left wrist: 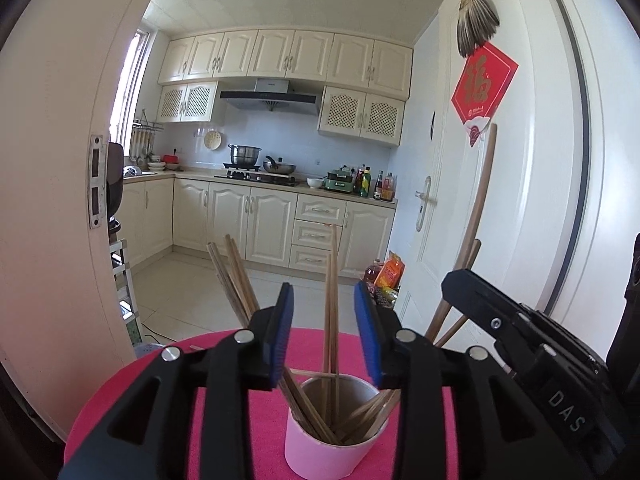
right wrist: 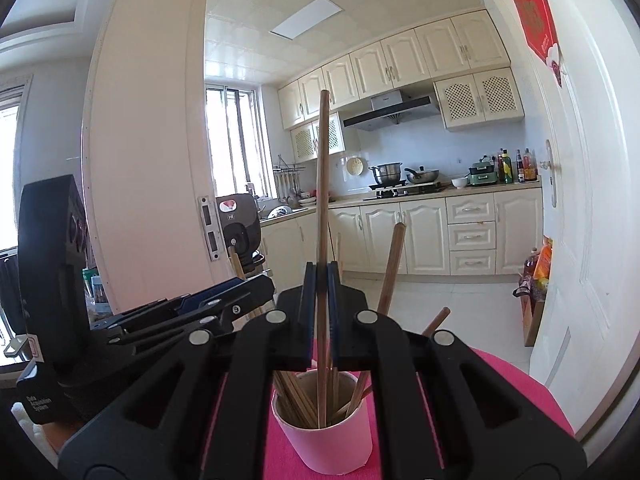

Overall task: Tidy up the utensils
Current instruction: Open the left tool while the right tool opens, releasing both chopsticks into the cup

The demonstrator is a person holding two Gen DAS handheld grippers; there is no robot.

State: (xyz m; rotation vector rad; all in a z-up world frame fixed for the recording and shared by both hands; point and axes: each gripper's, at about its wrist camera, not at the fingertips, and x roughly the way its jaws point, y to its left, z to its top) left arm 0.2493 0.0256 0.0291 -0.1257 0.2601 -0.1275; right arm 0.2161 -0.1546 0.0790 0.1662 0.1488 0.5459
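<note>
A pink cup (left wrist: 328, 452) stands on a round pink table (left wrist: 160, 380) and holds several wooden chopsticks (left wrist: 332, 312). My left gripper (left wrist: 324, 332) is open above the cup, with two chopsticks standing between its blue pads, untouched. My right gripper (right wrist: 321, 304) is shut on a long brown wooden stick (right wrist: 322, 184) whose lower end sits inside the cup (right wrist: 328, 448). The right gripper also shows in the left wrist view (left wrist: 520, 332), with the stick (left wrist: 480, 208) rising from it.
The table's far edge (right wrist: 532, 384) drops to a tiled kitchen floor. A white door (left wrist: 520, 160) stands at the right, and a door frame (left wrist: 60, 160) at the left. Bottles and bags (left wrist: 384, 276) lie on the floor by the door.
</note>
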